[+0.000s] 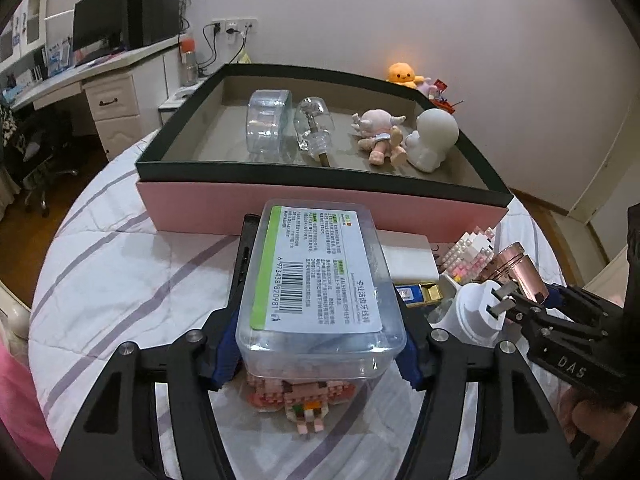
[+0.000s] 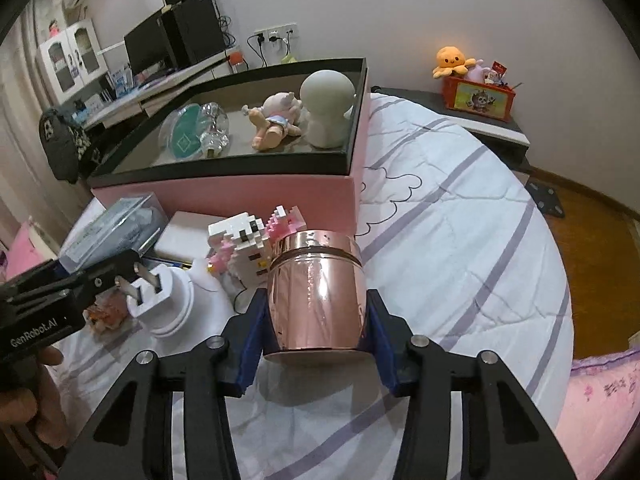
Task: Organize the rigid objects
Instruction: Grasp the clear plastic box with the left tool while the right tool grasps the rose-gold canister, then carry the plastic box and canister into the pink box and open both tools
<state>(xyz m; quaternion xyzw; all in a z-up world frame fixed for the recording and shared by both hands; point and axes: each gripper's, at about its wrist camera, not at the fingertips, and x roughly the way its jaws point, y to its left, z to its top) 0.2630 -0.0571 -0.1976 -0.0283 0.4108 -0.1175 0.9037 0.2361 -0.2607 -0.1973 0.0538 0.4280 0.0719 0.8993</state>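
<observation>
My left gripper (image 1: 316, 320) is shut on a clear plastic box (image 1: 320, 280) with a green-and-white barcode label, held above the bed. My right gripper (image 2: 316, 320) is shut on a rose-gold metal cup (image 2: 318, 292); the cup also shows in the left wrist view (image 1: 518, 276). A pink box with a dark open tray (image 1: 168, 148) stands ahead, also in the right wrist view (image 2: 224, 168). It holds a clear round container (image 1: 266, 126), a glass bottle (image 1: 314, 128), a pink doll (image 1: 380, 136) and a white figure (image 1: 434, 138).
On the striped bedsheet (image 1: 120, 280) lie a white plug adapter (image 2: 160, 300), a white-and-pink brick figure (image 2: 248, 244), a white flat box (image 1: 408, 260) and a small brick model (image 1: 304, 404) under the clear box. A desk (image 1: 80, 76) stands at the left; a nightstand with toys (image 2: 480, 92) at the right.
</observation>
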